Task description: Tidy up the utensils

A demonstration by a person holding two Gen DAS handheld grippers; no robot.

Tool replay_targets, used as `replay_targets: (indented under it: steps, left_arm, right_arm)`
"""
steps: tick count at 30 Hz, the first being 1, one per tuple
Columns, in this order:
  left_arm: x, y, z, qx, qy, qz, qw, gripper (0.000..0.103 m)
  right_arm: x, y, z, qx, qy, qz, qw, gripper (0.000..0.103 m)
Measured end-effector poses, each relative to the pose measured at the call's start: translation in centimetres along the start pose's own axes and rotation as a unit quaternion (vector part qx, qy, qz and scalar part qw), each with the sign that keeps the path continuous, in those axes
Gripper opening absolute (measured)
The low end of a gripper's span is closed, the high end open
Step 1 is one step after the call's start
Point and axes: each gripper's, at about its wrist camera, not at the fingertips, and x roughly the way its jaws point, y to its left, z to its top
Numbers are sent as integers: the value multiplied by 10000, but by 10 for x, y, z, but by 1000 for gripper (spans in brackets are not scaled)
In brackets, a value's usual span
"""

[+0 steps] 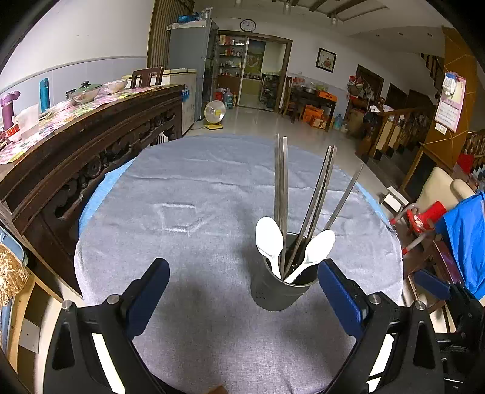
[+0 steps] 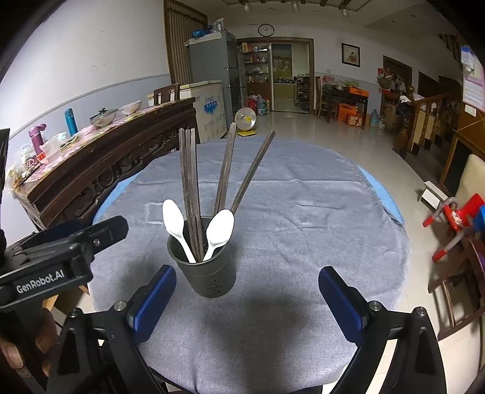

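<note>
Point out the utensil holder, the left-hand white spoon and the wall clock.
utensil holder (image 2: 209, 277), right wrist view, front wall above the holes.
left-hand white spoon (image 2: 173, 218), right wrist view, its bowl.
wall clock (image 1: 248, 25), left wrist view, its face.

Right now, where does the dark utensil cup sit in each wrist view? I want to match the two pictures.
Left wrist view: the utensil cup stands right of centre, close to the left tool's right finger.
Right wrist view: the utensil cup stands left of centre, near the right tool's left finger.
Shared landmark: the wall clock above the far doorway.
</note>
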Motion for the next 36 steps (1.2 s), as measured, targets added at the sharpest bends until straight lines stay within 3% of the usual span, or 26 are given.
replay_targets:
  steps: [36]
  left_arm:
    - [-3,-5,3,102,74,-139,9998,98]
  right_arm:
    - [4,-4,1,22,17,-50,10000,97]
